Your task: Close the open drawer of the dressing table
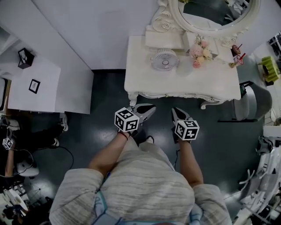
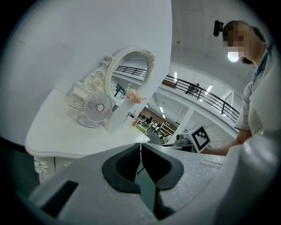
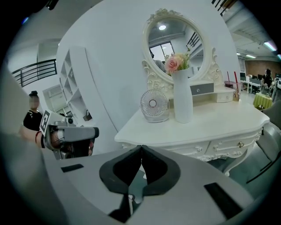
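The white dressing table [image 1: 175, 85] stands against the wall just ahead of me. Its drawer fronts [image 3: 228, 147], with small knobs, lie flush under the top, and none stands out. My left gripper [image 1: 149, 108] hovers in front of the table's left front edge, jaws shut with nothing between them [image 2: 140, 147]. A little to its right my right gripper [image 1: 176, 113] is held level with it, also shut and empty [image 3: 140, 148]. Neither touches the table.
On the table top stand a small round fan [image 1: 164, 59], a white vase of pink flowers [image 1: 198, 52] and an oval mirror [image 1: 210, 13]. A grey chair [image 1: 254, 103] is at the table's right. A low white cabinet [image 1: 35, 83] stands at the left.
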Motion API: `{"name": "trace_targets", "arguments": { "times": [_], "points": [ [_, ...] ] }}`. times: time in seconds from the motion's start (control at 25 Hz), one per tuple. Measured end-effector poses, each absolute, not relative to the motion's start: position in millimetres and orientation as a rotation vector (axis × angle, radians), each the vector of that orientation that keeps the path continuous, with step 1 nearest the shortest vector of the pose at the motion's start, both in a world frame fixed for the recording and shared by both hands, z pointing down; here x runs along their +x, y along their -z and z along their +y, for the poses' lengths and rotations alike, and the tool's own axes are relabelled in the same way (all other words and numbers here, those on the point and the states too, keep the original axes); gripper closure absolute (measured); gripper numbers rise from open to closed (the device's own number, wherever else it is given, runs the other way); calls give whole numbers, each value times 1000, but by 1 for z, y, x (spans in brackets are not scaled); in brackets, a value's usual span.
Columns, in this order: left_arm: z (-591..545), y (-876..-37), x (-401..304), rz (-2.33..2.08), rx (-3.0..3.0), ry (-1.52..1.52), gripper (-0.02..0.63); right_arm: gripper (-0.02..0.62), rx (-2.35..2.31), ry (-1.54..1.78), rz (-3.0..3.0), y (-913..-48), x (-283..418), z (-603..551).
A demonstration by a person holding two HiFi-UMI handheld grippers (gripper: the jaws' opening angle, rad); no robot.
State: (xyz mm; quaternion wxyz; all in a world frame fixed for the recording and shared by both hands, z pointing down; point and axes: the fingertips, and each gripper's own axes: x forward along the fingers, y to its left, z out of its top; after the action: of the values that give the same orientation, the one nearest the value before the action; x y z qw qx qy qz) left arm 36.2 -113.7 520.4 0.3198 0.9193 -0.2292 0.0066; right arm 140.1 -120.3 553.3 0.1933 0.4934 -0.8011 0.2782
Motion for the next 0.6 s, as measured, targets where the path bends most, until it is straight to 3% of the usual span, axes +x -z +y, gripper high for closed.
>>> {"name": "trace_targets", "arguments": {
  "times": [0.6],
  "points": [
    [-97,-482,62,-577,2489,6,586,586,1338,-688,-2564,-469,120,-94]
  ]
}}
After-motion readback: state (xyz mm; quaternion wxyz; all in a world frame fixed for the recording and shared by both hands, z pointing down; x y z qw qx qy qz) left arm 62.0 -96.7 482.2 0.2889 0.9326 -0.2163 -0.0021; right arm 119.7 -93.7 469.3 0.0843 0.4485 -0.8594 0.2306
